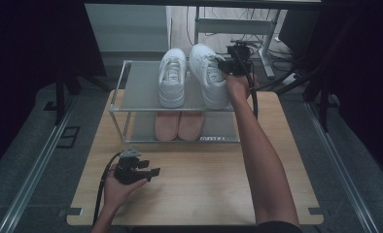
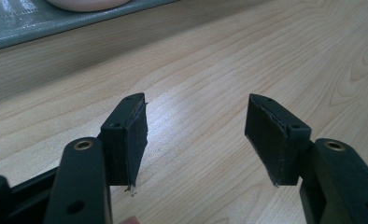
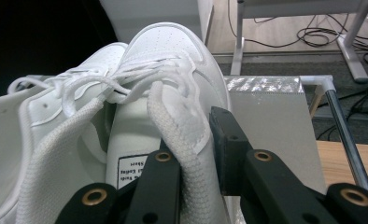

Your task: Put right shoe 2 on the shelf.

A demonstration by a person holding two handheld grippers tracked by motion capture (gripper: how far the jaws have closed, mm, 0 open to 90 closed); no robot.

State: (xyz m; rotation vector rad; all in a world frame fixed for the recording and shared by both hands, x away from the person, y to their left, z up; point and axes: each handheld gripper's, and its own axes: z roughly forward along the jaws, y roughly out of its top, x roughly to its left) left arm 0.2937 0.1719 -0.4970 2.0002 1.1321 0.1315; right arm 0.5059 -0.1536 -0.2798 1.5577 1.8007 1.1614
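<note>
The left tongs [image 1: 153,172] rest wide apart and empty over the bare table [image 1: 204,194]. On the rack's top shelf [image 1: 141,92], beside its mate [image 1: 172,77], the right tongs [image 1: 222,64] pinch the right-hand white sneaker [image 1: 209,77] by its side wall.

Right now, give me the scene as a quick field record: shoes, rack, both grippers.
rack: two-shelf rack standing on the wooden table
top shelf: two white shoes, left white shoe and right white shoe
bottom shelf: pair of pink shoes
right gripper: shut on the side wall of the right white shoe, one jaw inside the opening, one outside
left gripper: open, nothing between the jaws, low over the table in front of the rack
</note>
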